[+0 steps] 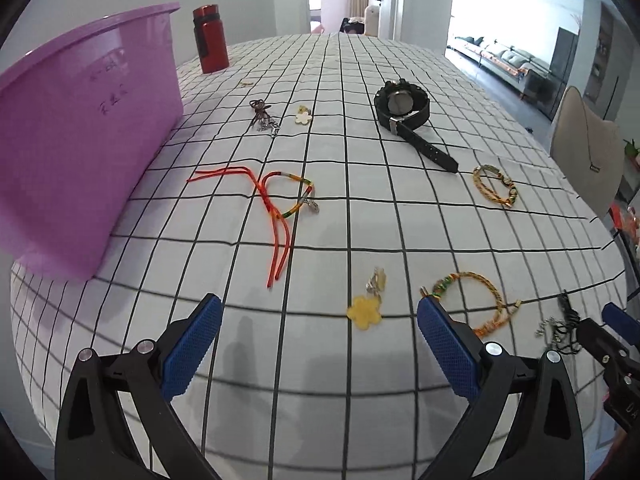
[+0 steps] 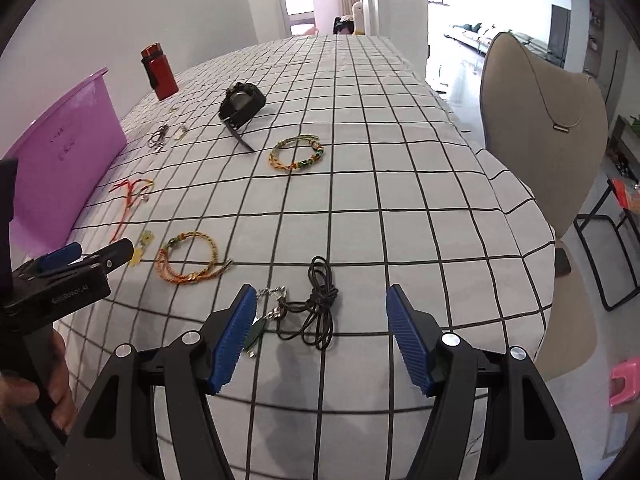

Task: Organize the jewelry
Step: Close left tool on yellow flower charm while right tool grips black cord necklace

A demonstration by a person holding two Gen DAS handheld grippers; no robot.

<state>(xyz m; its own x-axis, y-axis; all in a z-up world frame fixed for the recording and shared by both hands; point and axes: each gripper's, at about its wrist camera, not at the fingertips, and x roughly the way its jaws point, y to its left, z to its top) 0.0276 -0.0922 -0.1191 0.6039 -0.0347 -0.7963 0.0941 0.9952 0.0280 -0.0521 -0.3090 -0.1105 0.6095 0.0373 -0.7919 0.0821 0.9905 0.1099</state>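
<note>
At nine to ten o'clock in the left wrist view stands the purple tub, on the checked counter; its inside is hidden from both cameras, so what it holds cannot be told. Moving right, the red cord bracelet lies near the tub's base, with the red flask at eleven o'clock far behind it. The left tool hangs with its jaws wide apart and holds nothing; the yellow flower charm sits just ahead between its fingers at about one o'clock. Further right lie a braided bracelet, the black watch at twelve o'clock, and a second braided bracelet. The right tool is also spread wide and empty, with the black cord necklace directly ahead between its fingers. The sorting seems to be at its start: nothing is gripped. The next move likely calls for lowering the right tool over the cord bundle, pinching a thick knot of strands, then carrying it left to the tub.
</note>
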